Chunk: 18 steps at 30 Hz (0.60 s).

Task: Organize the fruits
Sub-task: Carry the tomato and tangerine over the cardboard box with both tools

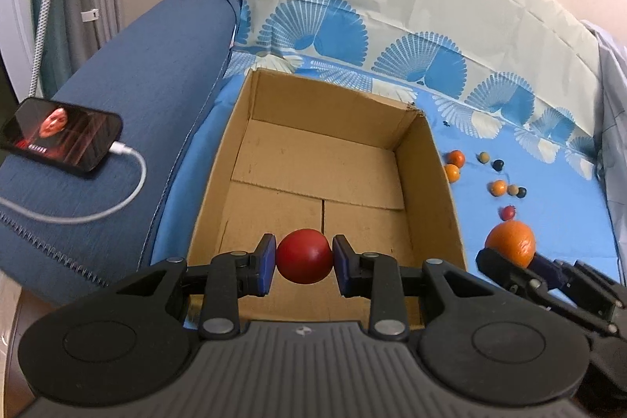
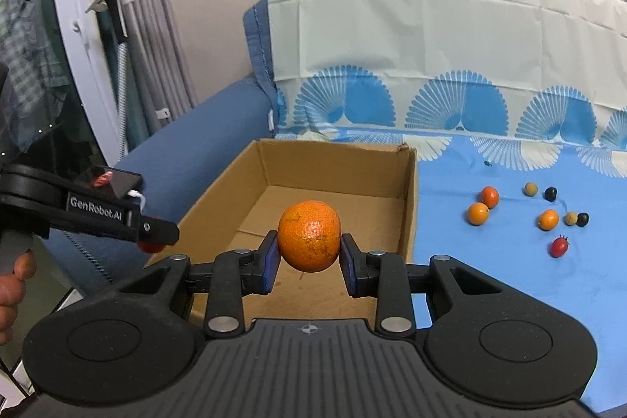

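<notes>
In the right wrist view, the left gripper's (image 2: 156, 239) black finger hides most of the red fruit (image 2: 151, 248) it carries, leaving a sliver; the hand (image 2: 13, 285) holding it is cut off by the left edge. In the left wrist view, the right gripper (image 1: 513, 257) runs off the frame's lower right corner, and small dark balls (image 1: 498, 165) stay too tiny to name

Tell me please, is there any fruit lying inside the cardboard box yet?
No. The box floor is bare; the red fruit is held above it in the left gripper.
</notes>
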Each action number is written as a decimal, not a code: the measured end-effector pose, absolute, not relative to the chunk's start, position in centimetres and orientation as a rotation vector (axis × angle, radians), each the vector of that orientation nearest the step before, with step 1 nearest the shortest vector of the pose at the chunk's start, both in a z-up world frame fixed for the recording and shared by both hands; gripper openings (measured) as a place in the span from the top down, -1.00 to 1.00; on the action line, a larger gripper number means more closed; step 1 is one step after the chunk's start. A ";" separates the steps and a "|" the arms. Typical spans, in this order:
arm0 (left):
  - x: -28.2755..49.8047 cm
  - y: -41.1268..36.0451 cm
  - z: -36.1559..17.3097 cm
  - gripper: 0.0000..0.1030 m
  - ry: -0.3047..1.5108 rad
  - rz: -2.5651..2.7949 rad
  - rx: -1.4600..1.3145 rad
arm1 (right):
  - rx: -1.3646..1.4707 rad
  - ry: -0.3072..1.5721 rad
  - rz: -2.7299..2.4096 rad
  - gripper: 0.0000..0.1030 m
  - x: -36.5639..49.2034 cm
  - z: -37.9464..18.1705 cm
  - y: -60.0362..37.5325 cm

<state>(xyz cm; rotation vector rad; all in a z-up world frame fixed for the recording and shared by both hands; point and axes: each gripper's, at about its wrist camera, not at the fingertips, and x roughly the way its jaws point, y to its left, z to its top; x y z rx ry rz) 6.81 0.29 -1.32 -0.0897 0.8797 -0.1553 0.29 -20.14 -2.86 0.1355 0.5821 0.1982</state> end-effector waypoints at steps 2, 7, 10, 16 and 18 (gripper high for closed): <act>7.9 0.1 -1.8 0.33 0.878 -0.151 -0.085 | 0.126 0.600 0.196 0.34 1.2 -3.6 -19.9; 10.9 -0.4 -3.4 0.33 0.898 -0.143 -0.072 | 0.096 0.653 0.200 0.34 3.4 -5.8 -19.1; 12.4 -0.9 -4.7 0.33 0.905 -0.135 -0.050 | 0.087 0.683 0.200 0.34 4.7 -7.1 -18.9; 14.6 -1.7 -7.7 0.33 0.940 -0.127 -0.023 | 0.062 0.734 0.216 0.34 6.7 -9.4 -18.2; 15.2 -1.9 -8.7 0.33 0.952 -0.122 -0.010 | 0.052 0.749 0.222 0.34 7.2 -10.0 -17.9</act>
